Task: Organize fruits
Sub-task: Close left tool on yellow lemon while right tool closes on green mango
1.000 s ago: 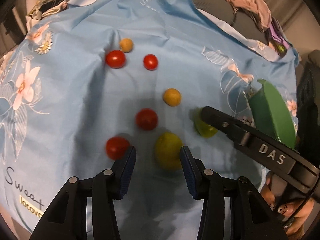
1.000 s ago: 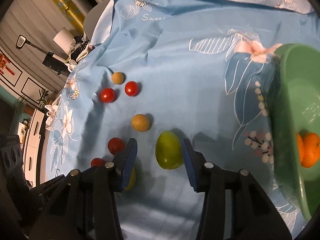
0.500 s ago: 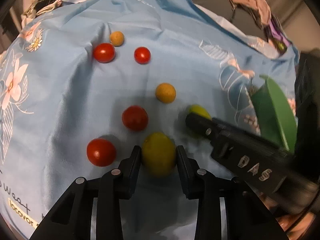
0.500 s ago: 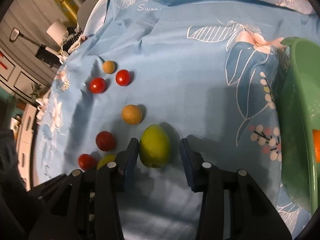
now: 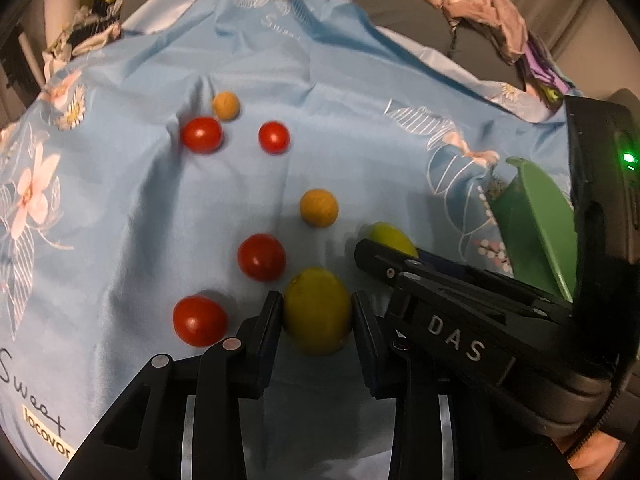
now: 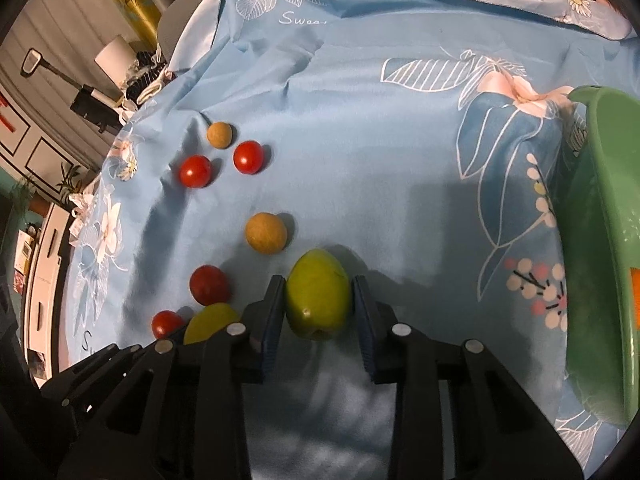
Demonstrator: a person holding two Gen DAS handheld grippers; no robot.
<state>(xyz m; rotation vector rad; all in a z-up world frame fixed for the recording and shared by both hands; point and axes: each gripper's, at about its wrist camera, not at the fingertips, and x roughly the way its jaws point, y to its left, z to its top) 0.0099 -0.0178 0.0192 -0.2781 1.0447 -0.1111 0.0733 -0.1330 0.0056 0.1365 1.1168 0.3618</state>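
Observation:
In the left wrist view my left gripper (image 5: 317, 312) is shut on a yellow-green fruit (image 5: 318, 320) that lies on the blue flowered cloth (image 5: 352, 120). In the right wrist view my right gripper (image 6: 318, 300) has a green pear-shaped fruit (image 6: 318, 298) between its jaws; they are closing and both pads touch its sides. The same green fruit (image 5: 390, 236) shows beside the right gripper's fingers (image 5: 380, 258) in the left wrist view. A green basin (image 6: 600, 240) stands to the right with an orange fruit (image 6: 635, 300) inside.
Several red tomatoes (image 5: 262, 258) (image 5: 200, 320) (image 6: 248, 157) and two tan round fruits (image 5: 319, 208) (image 6: 219, 134) lie loose on the cloth, left of and beyond both grippers. Crumpled clothes (image 5: 492, 20) sit past the cloth's far edge. Furniture and a lamp (image 6: 114, 56) stand at far left.
Both grippers have closed in from wide open until their pads meet the fruits. The left gripper slid forward around the yellow-green fruit; the right one around the green fruit.

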